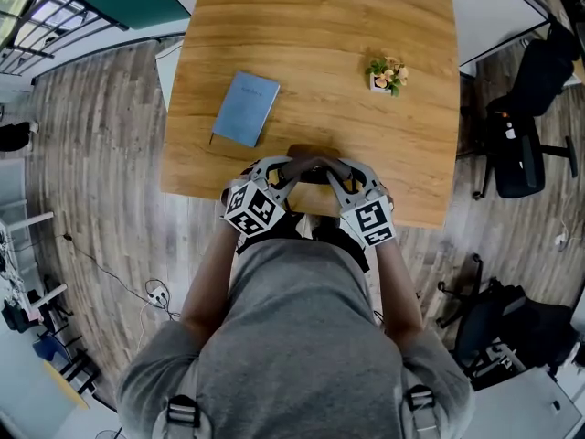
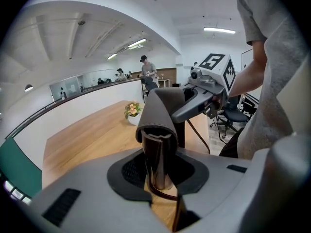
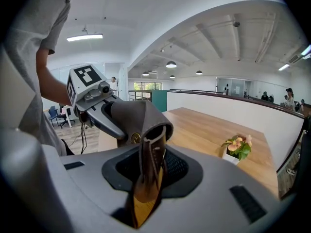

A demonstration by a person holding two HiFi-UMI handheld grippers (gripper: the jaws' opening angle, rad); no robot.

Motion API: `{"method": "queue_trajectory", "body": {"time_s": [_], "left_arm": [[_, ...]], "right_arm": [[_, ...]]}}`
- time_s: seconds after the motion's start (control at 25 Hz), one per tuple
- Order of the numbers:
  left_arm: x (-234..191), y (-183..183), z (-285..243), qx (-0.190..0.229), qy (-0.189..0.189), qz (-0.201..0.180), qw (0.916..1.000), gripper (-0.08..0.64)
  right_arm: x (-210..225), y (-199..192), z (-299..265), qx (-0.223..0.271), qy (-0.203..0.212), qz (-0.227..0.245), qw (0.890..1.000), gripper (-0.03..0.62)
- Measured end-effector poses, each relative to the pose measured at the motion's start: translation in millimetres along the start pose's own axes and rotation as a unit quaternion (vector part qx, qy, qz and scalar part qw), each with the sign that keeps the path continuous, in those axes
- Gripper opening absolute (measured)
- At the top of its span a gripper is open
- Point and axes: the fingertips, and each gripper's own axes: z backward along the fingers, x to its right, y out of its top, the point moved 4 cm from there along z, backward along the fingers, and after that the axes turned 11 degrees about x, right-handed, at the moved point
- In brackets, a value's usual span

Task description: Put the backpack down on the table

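Two pinches: the left gripper [image 1: 291, 169] and the right gripper [image 1: 335, 169] each clamp one end of the backpack's taupe leather handle [image 1: 313, 160], which arches between them, brown-lined and brass-riveted.

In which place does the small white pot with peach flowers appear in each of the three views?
Head view: the small white pot with peach flowers stands upper right, on the light wooden table.
Left gripper view: centre left, just left of the brown leather handle.
Right gripper view: lower right, right of that handle.
Shared landmark: the handle, at the table's near edge in the head view.
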Motion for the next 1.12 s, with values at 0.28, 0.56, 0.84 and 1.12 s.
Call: {"method": "queue_trajectory", "body": {"time_s": [0.28, 0.56, 0.84, 1.12], "left_arm": [[-17, -9, -15, -0.008, -0.031, -0.008, 0.9995, 0.101], [-31, -13, -32, -0.013, -0.056, -0.015, 0.9982, 0.101], [-45, -15, -47, -0.018, -0.067, -0.017, 0.9975, 0.101], [-54, -22, -57, -0.023, -0.076, -0.011, 0.9968, 0.101]], "right_arm": [[12, -7, -15, -0.017, -0.019, -0.010, 1.000, 0.103], [27, -15, -24, -0.027, -0.036, -0.031, 0.999, 0.104], [40, -20, -32, -0.033, -0.051, -0.041, 0.997, 0.104], [48, -24, -42, -0.041, -0.055, -0.046, 0.997, 0.103]]}}
